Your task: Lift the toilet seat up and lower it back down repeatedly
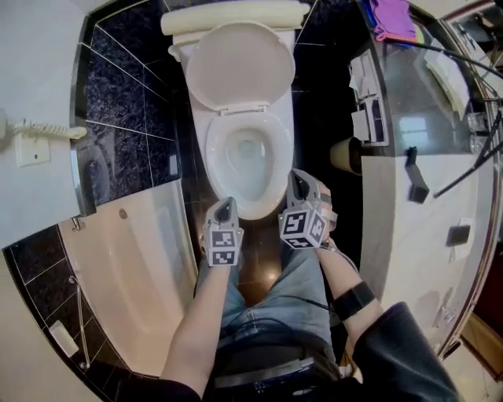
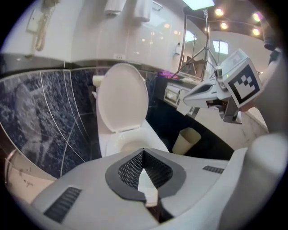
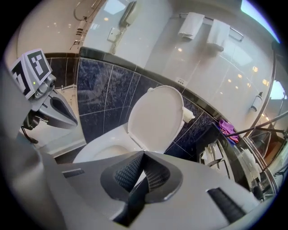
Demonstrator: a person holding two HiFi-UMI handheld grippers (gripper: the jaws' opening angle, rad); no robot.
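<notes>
A white toilet [image 1: 250, 169] stands against the dark tiled wall, and its solid lid [image 1: 240, 64] is tipped up against the cistern. A white ring [image 1: 277, 149] lies flat round the bowl opening. My left gripper [image 1: 225, 206] hovers just in front of the bowl's near rim, shut and holding nothing. My right gripper [image 1: 299, 177] hangs beside the bowl's near right edge, also shut and empty. In the left gripper view the jaws [image 2: 144, 152] meet above the bowl, apart from it. The right gripper view shows the same [image 3: 144, 153], with the lid [image 3: 157, 117] beyond.
A white bathtub [image 1: 134, 259] lies at the left under a wall phone [image 1: 31, 137]. A pale counter [image 1: 409, 228] runs along the right, with a beige cylinder [image 1: 344, 155] low beside the toilet. A purple cloth [image 1: 393, 17] lies at the back right. My jeans-clad legs [image 1: 267, 306] stand before the bowl.
</notes>
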